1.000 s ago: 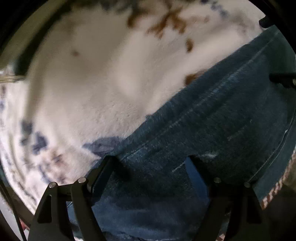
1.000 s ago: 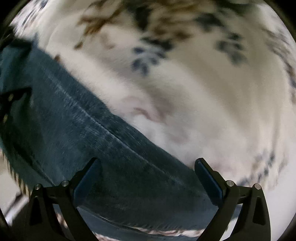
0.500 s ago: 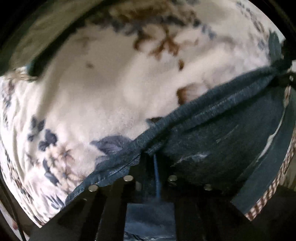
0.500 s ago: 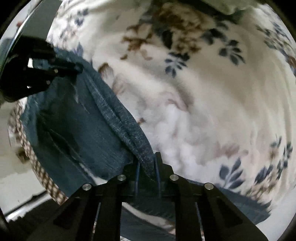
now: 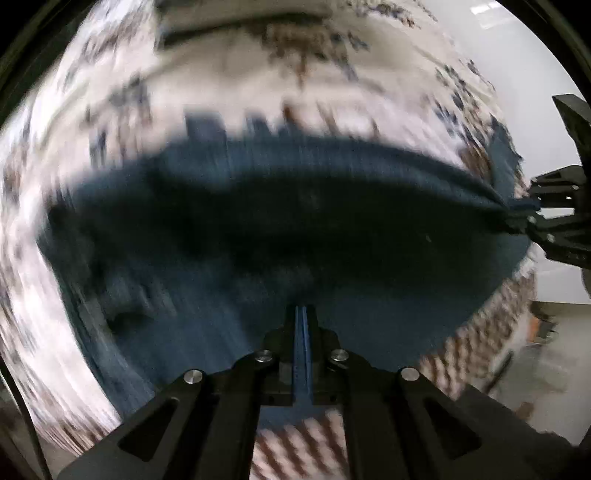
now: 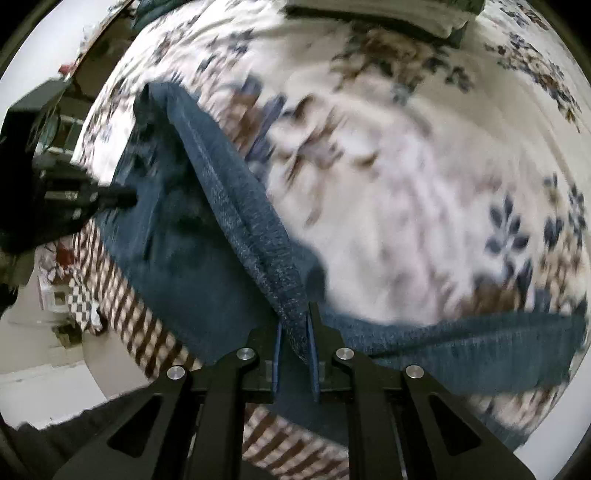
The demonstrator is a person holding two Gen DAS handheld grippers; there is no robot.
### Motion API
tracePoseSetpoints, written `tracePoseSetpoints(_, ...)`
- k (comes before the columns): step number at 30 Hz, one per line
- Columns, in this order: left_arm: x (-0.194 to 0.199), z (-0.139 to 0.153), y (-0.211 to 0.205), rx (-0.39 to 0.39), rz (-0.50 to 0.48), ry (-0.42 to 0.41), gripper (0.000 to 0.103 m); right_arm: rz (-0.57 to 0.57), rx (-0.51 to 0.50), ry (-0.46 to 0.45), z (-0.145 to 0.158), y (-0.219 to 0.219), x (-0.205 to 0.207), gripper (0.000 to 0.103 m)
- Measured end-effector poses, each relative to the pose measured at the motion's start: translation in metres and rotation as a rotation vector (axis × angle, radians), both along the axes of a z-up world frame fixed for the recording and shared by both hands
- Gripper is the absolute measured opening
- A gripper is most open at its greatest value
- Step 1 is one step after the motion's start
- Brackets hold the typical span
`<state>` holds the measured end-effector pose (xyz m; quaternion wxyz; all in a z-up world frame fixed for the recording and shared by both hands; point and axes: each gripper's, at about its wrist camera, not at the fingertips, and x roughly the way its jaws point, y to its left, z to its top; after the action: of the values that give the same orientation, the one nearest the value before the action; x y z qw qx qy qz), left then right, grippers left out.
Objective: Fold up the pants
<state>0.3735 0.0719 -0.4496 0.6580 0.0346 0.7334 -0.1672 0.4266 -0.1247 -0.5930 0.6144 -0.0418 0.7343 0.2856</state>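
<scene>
A home bedroom: a bed under a plush floral blanket, a brown checked sheet at its edge, folded bedding at the far end.

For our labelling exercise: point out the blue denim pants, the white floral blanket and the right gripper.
Blue denim pants (image 6: 236,206): right wrist view, on the raised seam edge.
White floral blanket (image 6: 424,177): right wrist view, on a bare patch.
Right gripper (image 6: 294,339): right wrist view, between fingertips shut on denim.
</scene>
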Motion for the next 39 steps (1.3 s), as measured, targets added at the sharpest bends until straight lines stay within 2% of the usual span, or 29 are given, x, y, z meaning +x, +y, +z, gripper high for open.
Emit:
tracePoseSetpoints(4, -0.063, -0.029, 0.012, -0.031, 0.165, 0.148, 0.001, 0.012, -0.027, 0.078, -0.015, 0.008, -0.063, 0.013)
tracePoseSetpoints(6, -0.068, -0.038, 0.029, -0.069, 0.332, 0.214, 0.002, 0.033, -0.074, 0.091, -0.033, 0.015, -0.089, 0.013)
tracePoseSetpoints(8, -0.056, -0.046, 0.05, -0.147, 0.562, 0.265, 0.003, 0.036, -0.107, 0.098, -0.047, 0.019, -0.102, 0.013)
tracePoseSetpoints(11, -0.027, -0.035, 0.086, -0.282, 0.821, 0.242, 0.006, -0.015, -0.137, 0.117, -0.064, 0.021, -0.108, 0.013)
tracePoseSetpoints(13, -0.007, -0.025, 0.097, -0.375, 0.918, 0.205, 0.01, -0.035, -0.145, 0.12, -0.07, 0.02, -0.105, 0.013)
tracePoseSetpoints(14, 0.006, -0.016, 0.101, -0.394, 0.952, 0.168, 0.014, -0.044, -0.15, 0.127, -0.073, 0.022, -0.103, 0.013)
tracePoseSetpoints(16, 0.025, -0.009, 0.104, -0.371, 0.972, 0.113, 0.027, -0.059, -0.152, 0.126, -0.074, 0.022, -0.102, 0.013)
tracePoseSetpoints(17, 0.038, -0.009, 0.105, -0.335, 0.98, 0.103, 0.028, -0.064, -0.151, 0.124, -0.074, 0.021, -0.101, 0.013)
tracePoseSetpoints(19, 0.05, -0.021, 0.099, -0.289, 0.99, 0.114, 0.029, -0.081, -0.149, 0.127, -0.075, 0.021, -0.102, 0.013)
tracePoseSetpoints(20, 0.054, -0.03, 0.095, -0.234, 0.976, 0.138, 0.03, -0.09, -0.145, 0.128, -0.074, 0.019, -0.101, 0.013)
tracePoseSetpoints(24, 0.064, -0.072, 0.093, -0.044, 0.919, 0.277, 0.031, -0.141, -0.133, 0.14, -0.075, 0.01, -0.096, 0.014)
tracePoseSetpoints(26, 0.063, -0.094, 0.091, 0.026, 0.881, 0.321, 0.03, -0.176, -0.12, 0.156, -0.075, 0.005, -0.093, 0.017)
tracePoseSetpoints(29, 0.06, -0.11, 0.082, 0.092, 0.823, 0.318, 0.025, -0.237, -0.102, 0.189, -0.073, -0.002, -0.089, 0.02)
tracePoseSetpoints(31, 0.057, -0.109, 0.078, 0.105, 0.802, 0.297, 0.025, -0.303, -0.077, 0.207, -0.063, -0.009, -0.084, 0.021)
tracePoseSetpoints(34, 0.053, -0.104, 0.069, 0.105, 0.789, 0.274, 0.025, -0.487, 0.009, 0.238, -0.042, -0.036, -0.072, 0.032)
tracePoseSetpoints(35, 0.048, -0.102, 0.07, 0.105, 0.795, 0.271, 0.025, -0.576, 0.022, 0.245, -0.033, -0.051, -0.066, 0.053)
tracePoseSetpoints(36, 0.046, -0.1, 0.069, 0.105, 0.795, 0.273, 0.025, -0.63, 0.011, 0.235, -0.028, -0.06, -0.062, 0.082)
tracePoseSetpoints(37, 0.043, -0.099, 0.068, 0.103, 0.795, 0.274, 0.027, -0.686, -0.01, 0.213, -0.021, -0.073, -0.056, 0.089)
tracePoseSetpoints(39, 0.031, -0.1, 0.067, 0.112, 0.792, 0.282, 0.027, -0.79, -0.053, 0.155, -0.01, -0.099, -0.04, 0.089)
